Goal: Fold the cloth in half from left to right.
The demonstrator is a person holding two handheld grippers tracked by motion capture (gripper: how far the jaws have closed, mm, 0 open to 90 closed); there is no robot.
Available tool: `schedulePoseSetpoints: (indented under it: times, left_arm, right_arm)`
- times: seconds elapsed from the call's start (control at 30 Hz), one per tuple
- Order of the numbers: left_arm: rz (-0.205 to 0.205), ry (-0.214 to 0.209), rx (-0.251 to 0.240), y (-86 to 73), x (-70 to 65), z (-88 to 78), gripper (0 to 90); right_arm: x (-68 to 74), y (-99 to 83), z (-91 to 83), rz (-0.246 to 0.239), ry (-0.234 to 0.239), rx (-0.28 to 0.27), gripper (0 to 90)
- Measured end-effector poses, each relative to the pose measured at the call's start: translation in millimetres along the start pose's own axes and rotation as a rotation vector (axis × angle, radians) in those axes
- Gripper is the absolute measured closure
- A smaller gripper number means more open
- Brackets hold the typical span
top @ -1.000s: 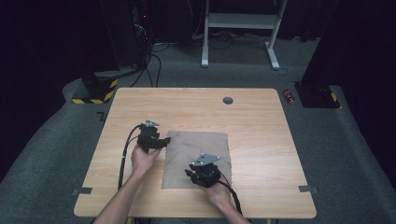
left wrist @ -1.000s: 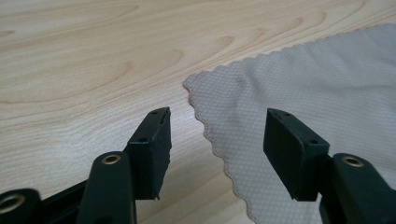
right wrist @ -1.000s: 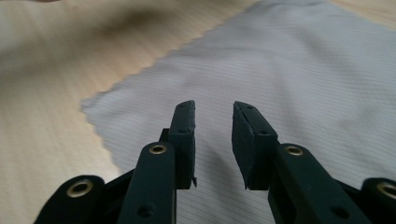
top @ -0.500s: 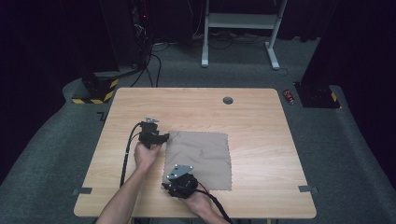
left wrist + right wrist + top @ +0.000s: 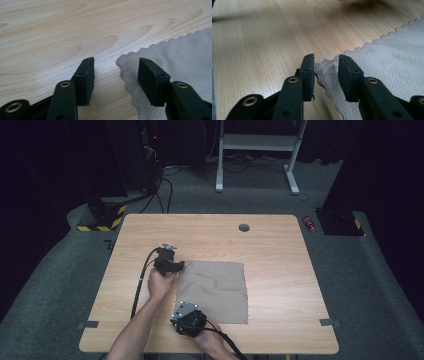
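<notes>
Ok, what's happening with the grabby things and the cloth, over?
Left gripper open, jaws just closing around cloth corner. Right gripper open, straddling near corner. Cloth flat on table. Nothing in the way.

one grey cloth (image 5: 215, 290), one wooden table (image 5: 280, 250), two grippers, left gripper (image 5: 169, 262), right gripper (image 5: 189, 319)

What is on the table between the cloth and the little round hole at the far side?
Nothing. In the high view, only bare wood of the table lies between the grey cloth and the round hole.
</notes>
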State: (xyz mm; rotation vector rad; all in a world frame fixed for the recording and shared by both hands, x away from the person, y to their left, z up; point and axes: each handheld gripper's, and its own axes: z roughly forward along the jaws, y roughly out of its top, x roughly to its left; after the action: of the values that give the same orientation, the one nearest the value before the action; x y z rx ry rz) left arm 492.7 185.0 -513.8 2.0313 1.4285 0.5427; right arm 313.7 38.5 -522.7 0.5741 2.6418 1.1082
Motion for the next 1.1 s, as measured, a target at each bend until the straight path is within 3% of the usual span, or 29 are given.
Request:
schedulePoseSetpoints:
  times: [0.17,0.37,0.47,0.63,0.8,0.87,1.1]
  left_arm:
    - [0.012,-0.016,-0.009,0.3,-1.7,0.3,60.4]
    - [0.022,-0.033,0.014,5.0,-4.2,0.9,79.8]
    - [0.004,-0.071,0.016,5.9,-1.5,1.8,87.9]
    - [-0.02,-0.111,0.025,5.6,6.3,1.1,89.5]
    - [-0.014,-0.119,0.02,5.9,8.0,-2.1,89.9]
    - [-0.032,-0.137,0.0,7.6,10.6,-6.6,89.8]
    - [-0.039,-0.144,-0.007,8.4,16.4,-14.5,89.9]
  right_arm:
    - [4.2,-0.3,-1.4,-0.025,-0.012,0.004,77.1]
    - [5.1,0.8,-1.7,-0.038,-0.051,0.02,87.7]
    - [5.6,1.1,-1.3,-0.046,-0.061,0.019,89.5]
    - [5.0,1.7,-2.4,-0.04,-0.053,0.026,89.9]
    - [5.5,3.4,-5.9,-0.033,-0.046,0.016,90.0]
    - [5.0,5.2,-7.9,-0.027,-0.043,0.008,90.0]
    - [6.7,12.5,-11.1,-0.034,-0.03,-0.005,90.0]
